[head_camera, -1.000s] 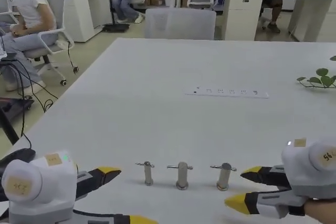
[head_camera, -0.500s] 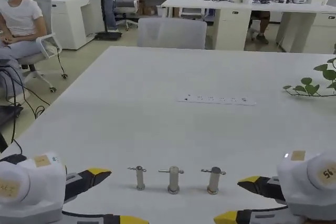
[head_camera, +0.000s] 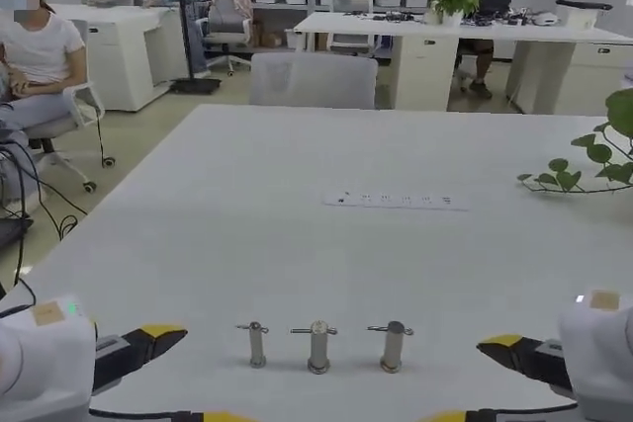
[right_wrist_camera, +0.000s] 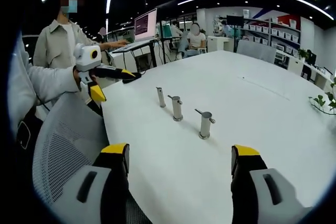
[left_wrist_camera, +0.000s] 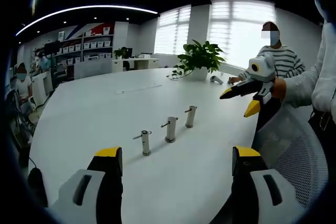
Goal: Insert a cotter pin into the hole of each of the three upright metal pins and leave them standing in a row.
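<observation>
**Left tool** (left_wrist_camera: pixel 177 155): you hold it by the near edge of the worktop (head_camera: pixel 297 205), left of the row. The jaws stand wide apart with nothing between them, well clear of the pins.

**Left pin** (head_camera: pixel 257 345): upright near the near edge, at the left end of the row. The left cotter (head_camera: pixel 253 327) lies crosswise through its top. Entry: fitted.

**Middle pin** (head_camera: pixel 318 347): upright, in line with its neighbours and touching neither. The middle cotter (head_camera: pixel 314 330) crosses its head and sticks out on both sides. Entry: fitted.

**Right pin** (head_camera: pixel 393 347): upright, at the right end of the row. The right cotter (head_camera: pixel 391 330) sits through its top, and your right gripper view shows one end poking out to the side. Entry: fitted.

**Right tool** (right_wrist_camera: pixel 179 151): you hold it by the near edge, right of the row. The jaws are spread wide and empty, well apart from the right pin.

**Status:**
- Done: by these views, three of three pins carry a cotter. All three stand in a straight, roughly even row along the near edge.
- Left: no step looks outstanding, and no loose cotters lie on the worktop.
- Open point: the pictures are too small to tell whether each cotter is pushed fully home. Count the task as probably complete, subject to your own check.
</observation>
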